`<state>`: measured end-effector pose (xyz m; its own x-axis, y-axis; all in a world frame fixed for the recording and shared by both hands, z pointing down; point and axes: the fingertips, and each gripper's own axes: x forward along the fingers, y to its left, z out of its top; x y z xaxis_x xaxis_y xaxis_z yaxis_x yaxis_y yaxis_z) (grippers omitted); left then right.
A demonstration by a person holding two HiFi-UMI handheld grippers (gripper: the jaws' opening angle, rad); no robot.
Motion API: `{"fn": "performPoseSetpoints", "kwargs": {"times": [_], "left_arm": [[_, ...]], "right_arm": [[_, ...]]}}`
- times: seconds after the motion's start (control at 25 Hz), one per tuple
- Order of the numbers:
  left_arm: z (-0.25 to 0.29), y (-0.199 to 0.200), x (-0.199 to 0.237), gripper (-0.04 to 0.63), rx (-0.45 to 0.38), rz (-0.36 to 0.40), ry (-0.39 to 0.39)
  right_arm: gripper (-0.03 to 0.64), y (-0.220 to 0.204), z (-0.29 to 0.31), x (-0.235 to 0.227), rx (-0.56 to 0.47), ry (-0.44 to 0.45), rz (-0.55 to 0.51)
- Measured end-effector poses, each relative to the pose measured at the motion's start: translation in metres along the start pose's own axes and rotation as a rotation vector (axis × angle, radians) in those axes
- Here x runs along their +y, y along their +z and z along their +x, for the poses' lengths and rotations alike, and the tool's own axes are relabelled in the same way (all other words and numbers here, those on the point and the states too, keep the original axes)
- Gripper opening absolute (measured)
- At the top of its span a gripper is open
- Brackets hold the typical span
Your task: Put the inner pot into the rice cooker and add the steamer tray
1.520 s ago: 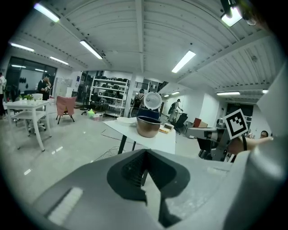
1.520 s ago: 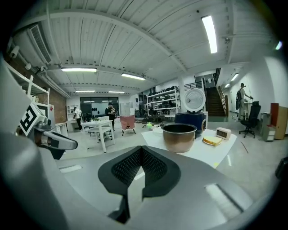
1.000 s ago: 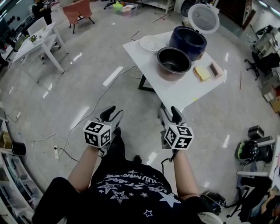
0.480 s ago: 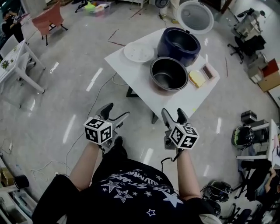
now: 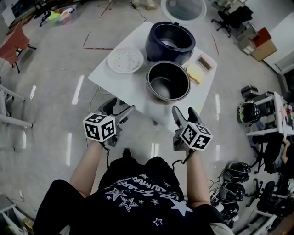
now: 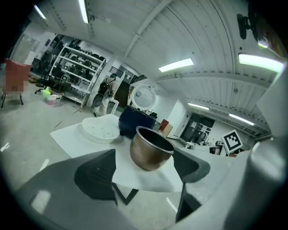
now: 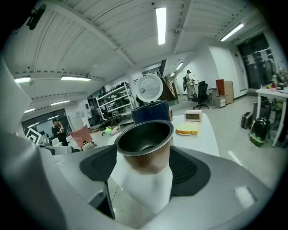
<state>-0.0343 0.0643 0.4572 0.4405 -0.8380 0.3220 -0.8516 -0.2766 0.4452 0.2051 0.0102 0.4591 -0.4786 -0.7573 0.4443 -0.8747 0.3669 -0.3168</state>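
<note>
The bronze inner pot [image 5: 168,81] [image 6: 150,154] [image 7: 145,145] stands empty near the front of a white table [image 5: 120,87]. Behind it sits the dark blue rice cooker [image 5: 169,41] [image 6: 134,124] [image 7: 150,112] with its round lid [image 5: 183,9] [image 7: 148,89] raised. The white perforated steamer tray [image 5: 125,60] [image 6: 100,130] lies left of the pot. My left gripper [image 5: 120,109] [image 6: 144,167] and right gripper [image 5: 185,115] [image 7: 144,166] are open and empty, held short of the table's front edge.
A yellow sponge [image 5: 195,73] [image 7: 186,129] and a small boxed item [image 5: 204,62] [image 7: 193,116] lie at the table's right. A cable runs on the floor under the table. Helmets [image 5: 248,111] and a desk stand right; a red chair [image 5: 11,43] stands far left.
The table with pot, cooker and tray has drawn closer in the head view and shifted left. Both grippers stay open at about the same place in view.
</note>
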Motion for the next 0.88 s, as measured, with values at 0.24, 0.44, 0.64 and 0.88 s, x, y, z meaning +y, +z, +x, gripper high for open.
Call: {"fn": "performPoseSetpoints", "kwargs": {"times": [0.24,0.44,0.64,0.88], "left_arm": [[0.045,0.019,0.008,0.394,0.034,-0.004,-0.056],[0.079,0.029,0.006,0.394,0.059,0.008,-0.054],[0.112,0.037,0.004,0.393,0.103,0.022,-0.034],[0.154,0.047,0.006,0.391,0.142,0.001,-0.025]], "right_arm": [[0.374,0.014,0.008,-0.028,-0.008,-0.080,0.050],[0.368,0.029,0.029,-0.062,-0.010,-0.104,0.081],[0.362,0.050,0.065,-0.085,0.004,-0.086,0.078],[0.306,0.054,0.113,-0.096,0.156,-0.040,0.032]]}}
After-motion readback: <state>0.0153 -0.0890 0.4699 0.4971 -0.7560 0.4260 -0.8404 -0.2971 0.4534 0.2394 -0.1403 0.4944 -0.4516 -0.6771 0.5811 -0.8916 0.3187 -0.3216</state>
